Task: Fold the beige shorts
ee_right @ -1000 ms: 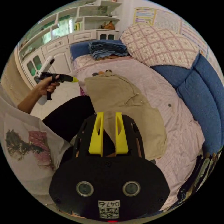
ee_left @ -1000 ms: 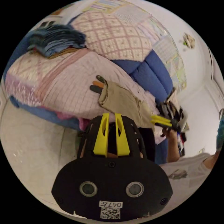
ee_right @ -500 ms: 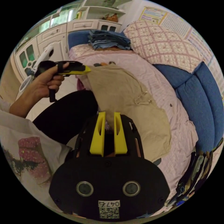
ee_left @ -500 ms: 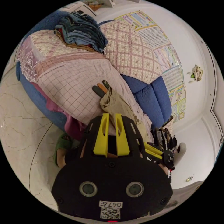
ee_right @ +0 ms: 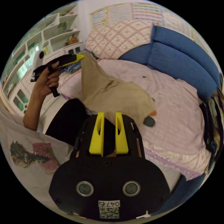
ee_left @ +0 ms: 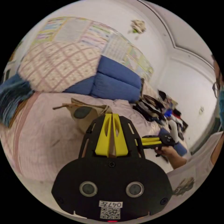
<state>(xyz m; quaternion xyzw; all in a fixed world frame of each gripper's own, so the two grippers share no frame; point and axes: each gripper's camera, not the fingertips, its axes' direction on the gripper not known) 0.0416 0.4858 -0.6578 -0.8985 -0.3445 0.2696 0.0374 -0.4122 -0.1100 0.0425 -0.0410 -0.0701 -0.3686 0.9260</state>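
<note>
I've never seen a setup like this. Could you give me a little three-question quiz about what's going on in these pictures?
1. True or false: the left gripper has a corner of the beige shorts lifted above the sofa's pink checked cover.
2. Which gripper has its jaws apart with no cloth between them?
A. left
B. right
3. Fill in: the sofa's back cushions are ____ in colour.

Key
1. True: in the right gripper view the cloth hangs from that gripper's yellow tips down to the cover.
2. B: its jaws stand open, with the shorts beyond their tips.
3. Blue.
</note>
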